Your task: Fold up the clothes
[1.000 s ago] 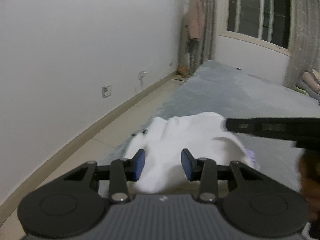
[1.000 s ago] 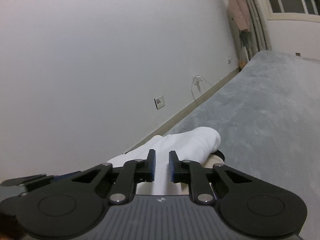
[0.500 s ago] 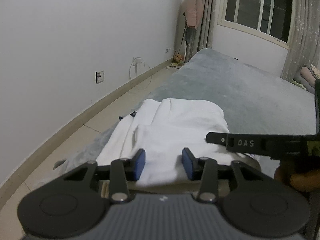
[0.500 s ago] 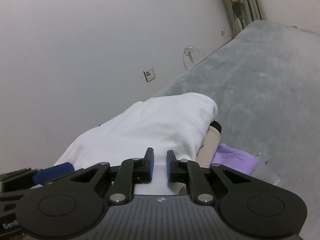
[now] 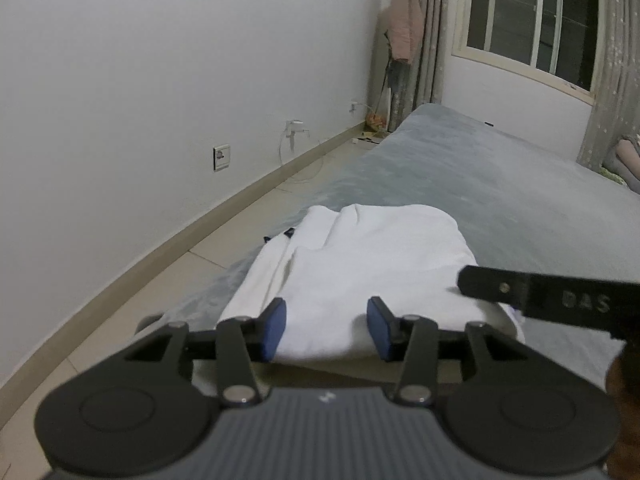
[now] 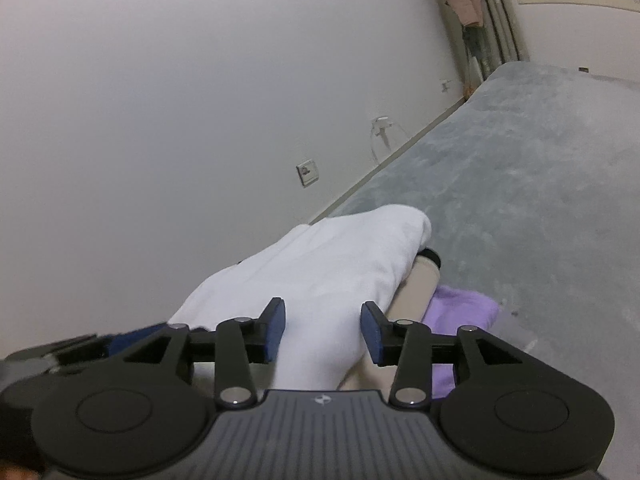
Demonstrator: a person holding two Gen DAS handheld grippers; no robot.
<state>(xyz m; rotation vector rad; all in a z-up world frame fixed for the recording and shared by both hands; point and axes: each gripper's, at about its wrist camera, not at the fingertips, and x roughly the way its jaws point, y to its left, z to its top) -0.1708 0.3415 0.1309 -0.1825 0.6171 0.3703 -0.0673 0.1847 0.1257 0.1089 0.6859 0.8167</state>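
A folded white garment [image 5: 372, 264] lies on top of a small stack at the near corner of the grey bed [image 5: 500, 184]. My left gripper [image 5: 326, 330] is open, its blue pads [image 5: 274, 328] just above the garment's near edge. My right gripper [image 6: 322, 334] is open too, over the same white garment [image 6: 320, 276], with nothing between the pads. Its black finger crosses the left wrist view [image 5: 540, 296] at the right. Under the white garment lie a beige folded piece [image 6: 416, 292] and a purple one [image 6: 464, 312].
The bed's left edge runs along a tiled floor strip [image 5: 168, 280] and a white wall with a socket [image 5: 221, 157]. A window [image 5: 532, 20] and curtains stand at the far end. Pink clothing [image 5: 402, 24] hangs in the corner.
My right gripper has opened and let go of the white garment, which now lies on the stack. Both grippers have drawn back slightly from it.
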